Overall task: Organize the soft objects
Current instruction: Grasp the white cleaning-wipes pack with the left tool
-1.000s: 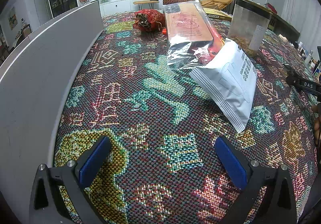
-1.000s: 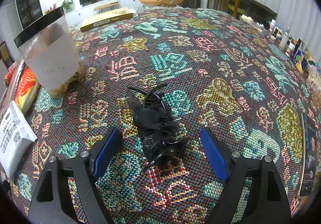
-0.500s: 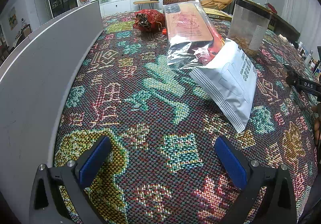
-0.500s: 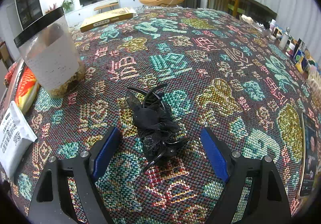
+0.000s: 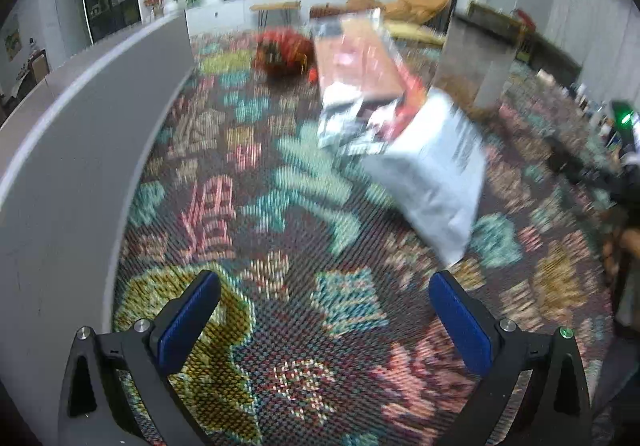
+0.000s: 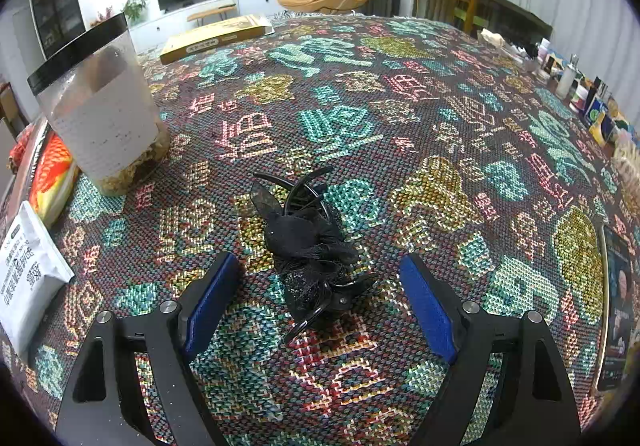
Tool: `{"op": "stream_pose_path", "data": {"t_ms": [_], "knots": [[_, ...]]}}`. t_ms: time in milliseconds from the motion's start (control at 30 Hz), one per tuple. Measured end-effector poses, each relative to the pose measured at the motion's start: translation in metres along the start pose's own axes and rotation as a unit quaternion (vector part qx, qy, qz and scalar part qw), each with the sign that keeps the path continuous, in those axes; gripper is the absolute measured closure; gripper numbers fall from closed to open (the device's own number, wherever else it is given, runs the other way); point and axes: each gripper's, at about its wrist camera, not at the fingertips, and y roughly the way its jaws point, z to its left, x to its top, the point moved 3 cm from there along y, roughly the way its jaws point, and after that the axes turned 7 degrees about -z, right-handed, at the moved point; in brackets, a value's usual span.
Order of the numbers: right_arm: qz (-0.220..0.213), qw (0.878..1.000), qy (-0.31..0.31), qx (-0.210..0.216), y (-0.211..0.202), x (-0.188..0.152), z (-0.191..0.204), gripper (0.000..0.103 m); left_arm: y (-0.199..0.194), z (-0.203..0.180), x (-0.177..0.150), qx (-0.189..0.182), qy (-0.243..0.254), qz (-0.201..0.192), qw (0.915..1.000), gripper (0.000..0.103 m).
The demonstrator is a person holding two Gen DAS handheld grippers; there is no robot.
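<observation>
A black fabric hair clip (image 6: 308, 250) lies on the patterned tablecloth, between the open blue pads of my right gripper (image 6: 320, 306), its near end level with the fingertips. My left gripper (image 5: 320, 318) is open and empty above the cloth. Ahead of it lie a white soft pouch (image 5: 436, 170), also in the right wrist view (image 6: 28, 278), a long clear-wrapped orange packet (image 5: 356, 62) and a red mesh bundle (image 5: 282, 52). The left wrist view is motion-blurred.
A grey board (image 5: 80, 134) stands along the left side. A clear jar with a black lid (image 6: 100, 114) stands near the packets. A yellow box (image 6: 216, 38) lies at the far edge. Small bottles (image 6: 576, 86) line the right edge.
The left wrist view has blurred and shifted, so my left gripper has started moving. The right gripper and the hair clip have not moved.
</observation>
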Motion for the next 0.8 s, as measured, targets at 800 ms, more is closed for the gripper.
{"op": "stream_pose_path", "data": {"t_ms": [800], "knots": [[0.0, 1.0, 0.0, 0.0, 0.0, 0.0, 0.0, 0.018, 0.077, -0.12, 0.047, -0.009, 0.236, 0.064, 0.9696, 0.008]]}}
